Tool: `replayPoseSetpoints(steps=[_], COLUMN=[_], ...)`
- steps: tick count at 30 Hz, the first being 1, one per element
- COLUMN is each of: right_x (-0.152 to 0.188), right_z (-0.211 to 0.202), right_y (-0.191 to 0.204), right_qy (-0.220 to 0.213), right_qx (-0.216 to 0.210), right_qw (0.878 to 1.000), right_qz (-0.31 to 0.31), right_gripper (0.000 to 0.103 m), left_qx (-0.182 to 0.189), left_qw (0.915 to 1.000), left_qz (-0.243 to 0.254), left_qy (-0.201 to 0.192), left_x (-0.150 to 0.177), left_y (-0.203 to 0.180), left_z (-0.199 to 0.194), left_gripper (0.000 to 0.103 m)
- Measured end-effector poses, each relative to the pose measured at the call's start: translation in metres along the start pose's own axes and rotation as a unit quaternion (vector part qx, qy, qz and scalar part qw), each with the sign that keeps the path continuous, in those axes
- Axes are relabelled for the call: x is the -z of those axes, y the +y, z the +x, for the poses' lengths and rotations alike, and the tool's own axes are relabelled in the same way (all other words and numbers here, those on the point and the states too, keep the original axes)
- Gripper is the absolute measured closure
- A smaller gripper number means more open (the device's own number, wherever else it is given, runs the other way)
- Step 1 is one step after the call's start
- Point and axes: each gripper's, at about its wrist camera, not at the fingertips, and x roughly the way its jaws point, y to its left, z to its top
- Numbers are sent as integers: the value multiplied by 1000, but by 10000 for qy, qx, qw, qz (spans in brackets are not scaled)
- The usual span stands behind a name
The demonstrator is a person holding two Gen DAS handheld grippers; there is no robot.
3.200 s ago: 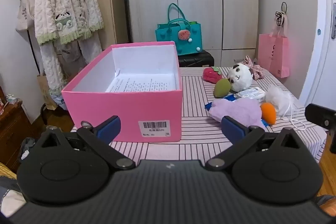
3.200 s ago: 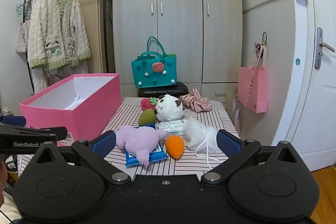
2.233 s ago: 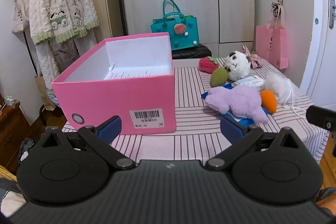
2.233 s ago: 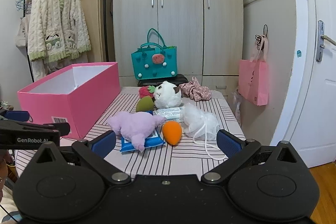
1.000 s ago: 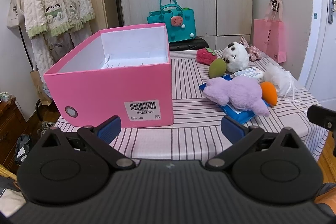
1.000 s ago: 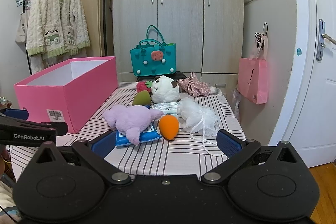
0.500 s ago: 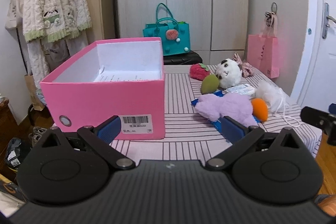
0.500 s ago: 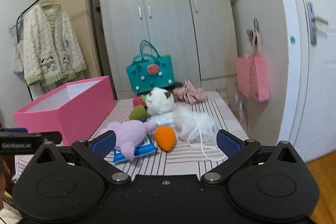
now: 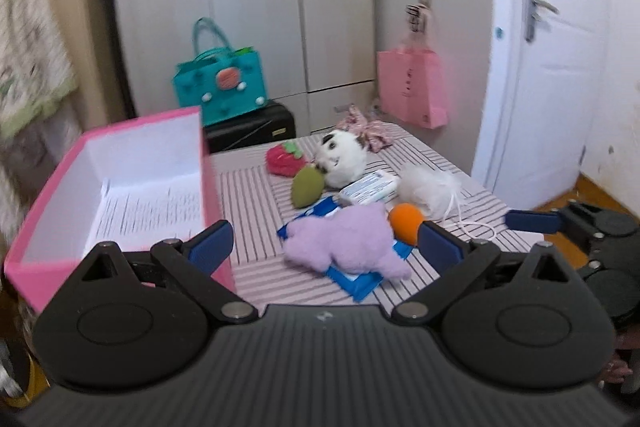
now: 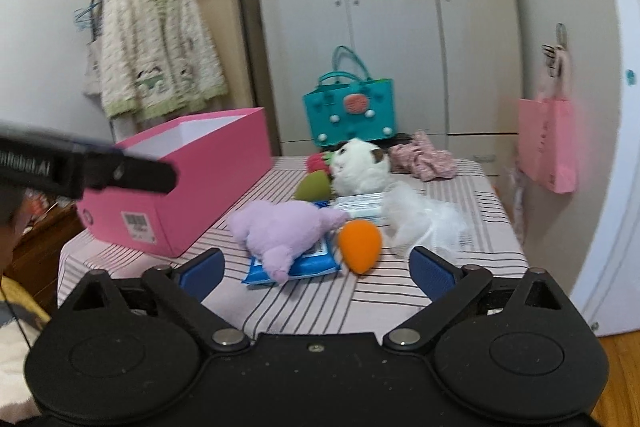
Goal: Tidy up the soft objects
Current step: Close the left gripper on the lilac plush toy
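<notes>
Purple plush toy (image 9: 344,241) lies on the striped table (image 9: 248,195), atop a blue packet (image 9: 360,281), ahead of and between the left gripper's (image 9: 320,247) wide-spread jaws, untouched. An orange sponge (image 9: 405,221) sits just beside it, a white mesh pouf (image 9: 428,187) behind. The right gripper (image 10: 316,273) also stands wide and empty, short of the same toy (image 10: 280,227). The pink box (image 9: 132,183) lies open at left.

Fuzzy lilac plush toy (image 10: 280,227) on a glossy blue plastic packet (image 10: 312,263), beside the matt pink cardboard box (image 10: 192,187)
</notes>
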Motion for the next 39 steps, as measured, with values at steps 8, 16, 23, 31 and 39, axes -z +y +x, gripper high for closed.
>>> replayPoseSetpoints(steps=[8, 16, 23, 31, 39], right_x=[1, 0, -2, -4, -6], right_z=[27, 66, 86, 104, 100], right_y=[5, 0, 1, 4, 5], right_qy=[-34, 62, 265, 275, 305], right_qx=[-539, -607, -786, -901, -773], right_qw=[9984, 9980, 9963, 9952, 9964], right_qz=[-142, -193, -241, -255, -193], right_gripper=[8, 12, 15, 22, 38], left_qx=[579, 1176, 1144, 993, 1058], left_qw=[9931, 9749, 9596, 9541, 9449], left_qz=[946, 914, 1222, 1346, 1032], left_qy=[368, 1653, 2262, 2484, 2922], left_x=[-31, -49, -54, -50, -44], left_y=[-23, -22, -18, -17, -19], left_z=[29, 97, 138, 167, 180], left_gripper=[4, 4, 4, 4, 8])
